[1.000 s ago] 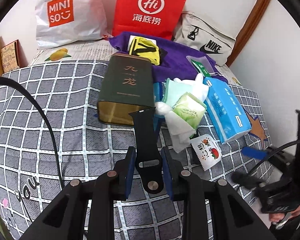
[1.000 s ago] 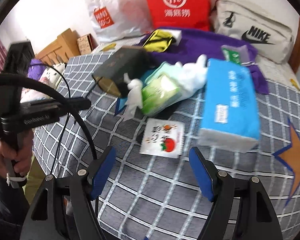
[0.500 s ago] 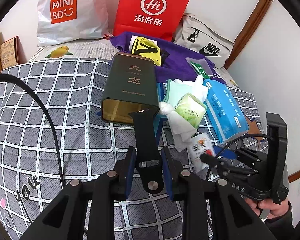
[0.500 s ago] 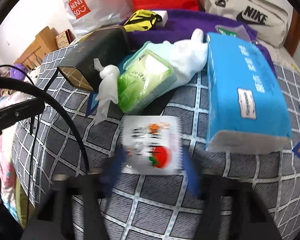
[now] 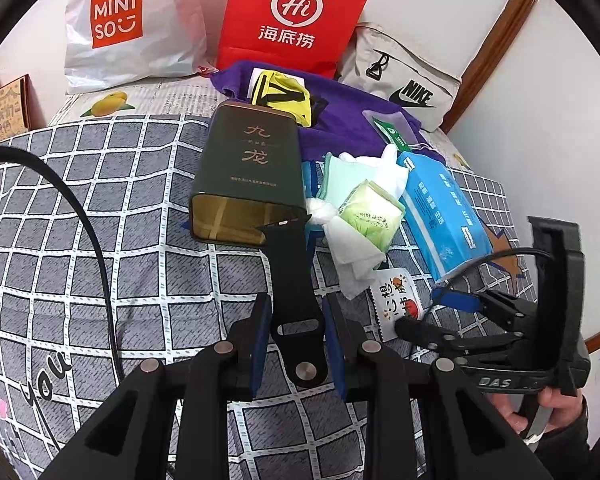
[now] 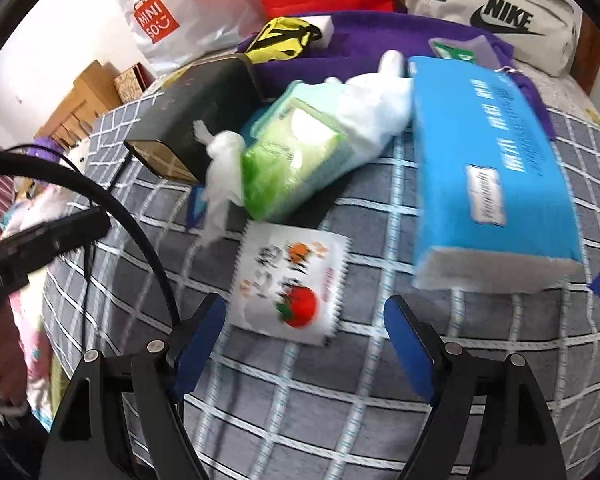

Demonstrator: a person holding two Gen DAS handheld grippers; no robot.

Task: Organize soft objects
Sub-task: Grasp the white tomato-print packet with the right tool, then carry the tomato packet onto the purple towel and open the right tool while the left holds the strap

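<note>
step: R tool [image 6: 304, 324] lining up on white snack sachet [image 6: 290, 282] w/ tomato print; looks like the pick approach, not yet gripped.
sachet loc: flat on checked bed cover [image 6: 340, 400], just in front of green wipes pack [image 6: 296, 160], beside blue tissue pack [image 6: 496, 176].
R tool: jaws opening, wide; sachet's near edge sits btwn the blue pads, no contact seen.
L tool [image 5: 298, 344]: narrow, clamped on black watch strap [image 5: 292, 276], strap tip toward dark tin [image 5: 248, 172].
next: prob. lower R, pads either side of sachet, close gently; thin and flat, may slip.
pose: both tools pitched steeply down at bed; R hand [image 5: 540, 408] low at bed edge.
</note>
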